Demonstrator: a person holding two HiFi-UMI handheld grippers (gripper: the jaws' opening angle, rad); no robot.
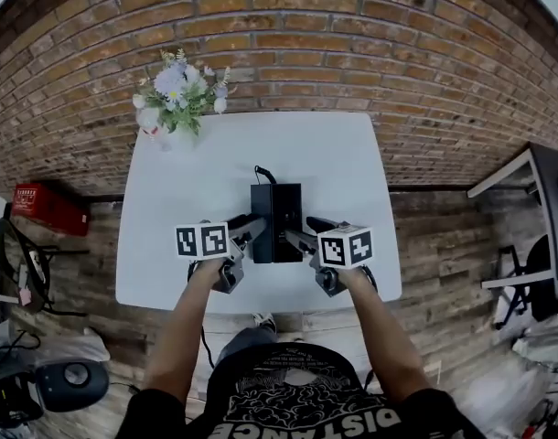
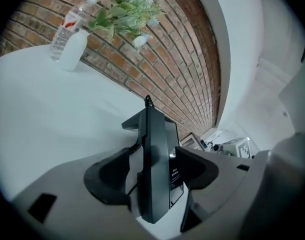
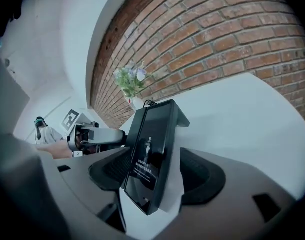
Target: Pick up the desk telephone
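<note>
Head view: the black desk telephone rests on the white worktop. The left hand-held gripper and right hand-held gripper straddle its sides, jaws wide, not yet clamped; lifting remains.

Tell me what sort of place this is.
Probably an office or studio workspace: a white table with a desk telephone and flowers, against a brick wall.
</note>
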